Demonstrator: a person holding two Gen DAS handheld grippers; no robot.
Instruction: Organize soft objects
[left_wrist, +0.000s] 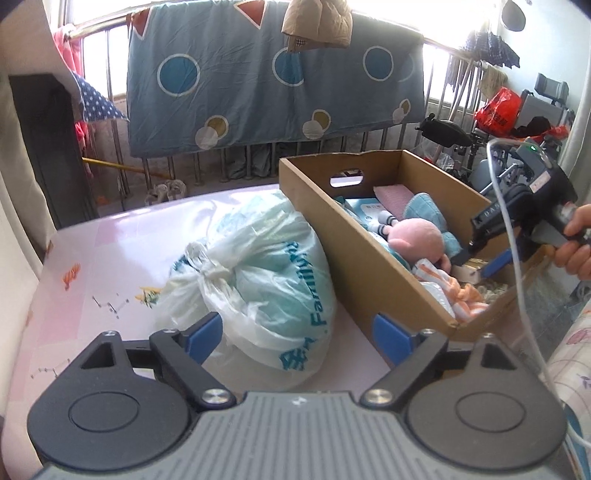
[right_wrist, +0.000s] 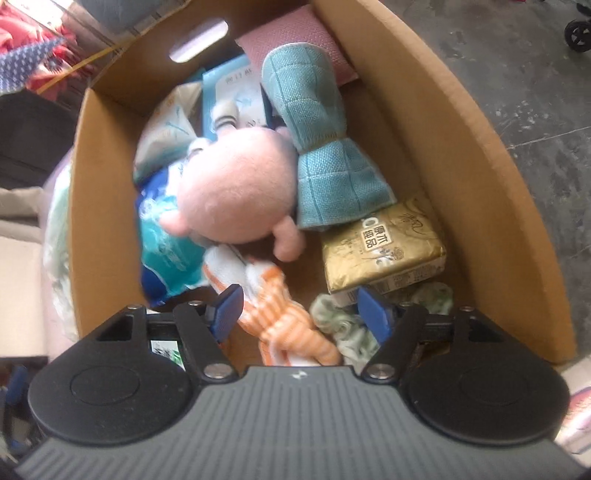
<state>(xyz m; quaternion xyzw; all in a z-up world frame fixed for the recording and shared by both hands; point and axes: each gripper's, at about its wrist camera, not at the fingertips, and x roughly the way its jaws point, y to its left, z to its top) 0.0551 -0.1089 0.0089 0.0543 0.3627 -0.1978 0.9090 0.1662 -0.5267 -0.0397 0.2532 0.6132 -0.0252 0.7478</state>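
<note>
**Both claws spread, box nearly packed**

While its jaws stand apart with nothing between them, the left gripper (left_wrist: 297, 338) hovers over a tied plastic bag (left_wrist: 258, 280) lying against the cardboard box (left_wrist: 354, 266), probably the next thing to go in. Beyond, the right gripper (right_wrist: 299, 314) hangs spread and empty inside the box above a striped orange cloth (right_wrist: 284, 321), a pink plush toy (right_wrist: 236, 195) and a teal towel (right_wrist: 325, 155). Underneath lies a pink table (left_wrist: 122, 251); farther off, a dotted blue quilt (left_wrist: 266, 77) drapes over a railing.
</note>
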